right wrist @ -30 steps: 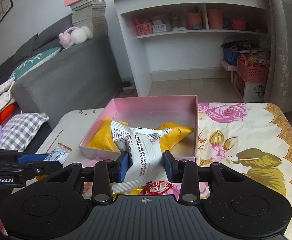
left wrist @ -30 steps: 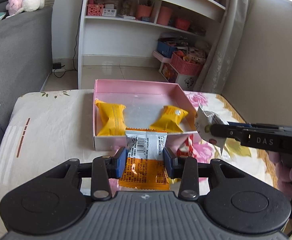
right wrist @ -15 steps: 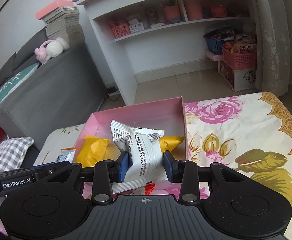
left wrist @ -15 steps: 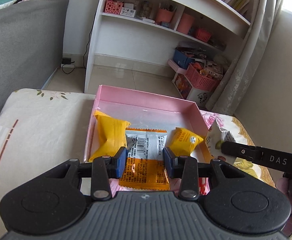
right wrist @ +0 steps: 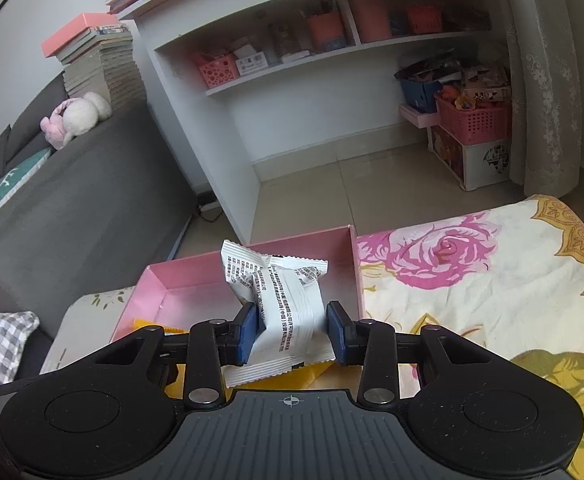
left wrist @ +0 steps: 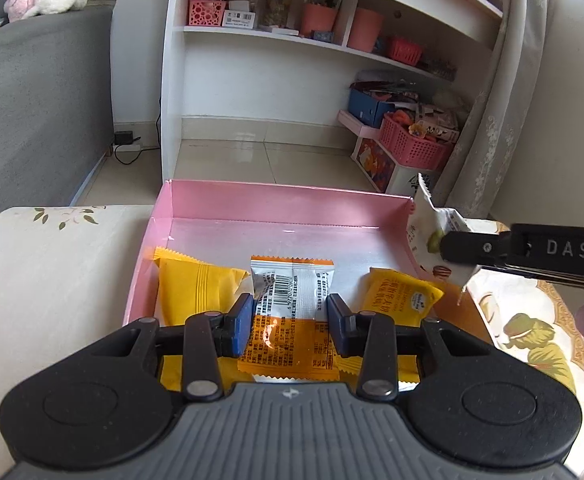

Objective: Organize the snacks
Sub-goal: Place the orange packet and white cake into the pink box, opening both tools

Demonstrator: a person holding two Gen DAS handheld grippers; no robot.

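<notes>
Pink box (left wrist: 283, 200); 2 yellow packets (left wrist: 195, 284) inside; orange-and-white packet (left wrist: 292, 320) (barcode printed); floral pink-and-yellow tablecloth (right wrist: 472, 280).

A white shelf unit (left wrist: 259, 64) stood against the pale wall, its shelves crowded with pink pots and small baskets. Glossy cream floor tiles (right wrist: 372, 184) reflected daylight. A grey sofa (right wrist: 83, 200) ran along the left, with a pink-and-white plush toy (right wrist: 77, 118) and a stack of books (right wrist: 99, 60) on its back. A patterned curtain (left wrist: 504, 88) hung at the right beside a pink storage basket (right wrist: 472, 120). A floral cloth (right wrist: 472, 280) covered the bench.
</notes>
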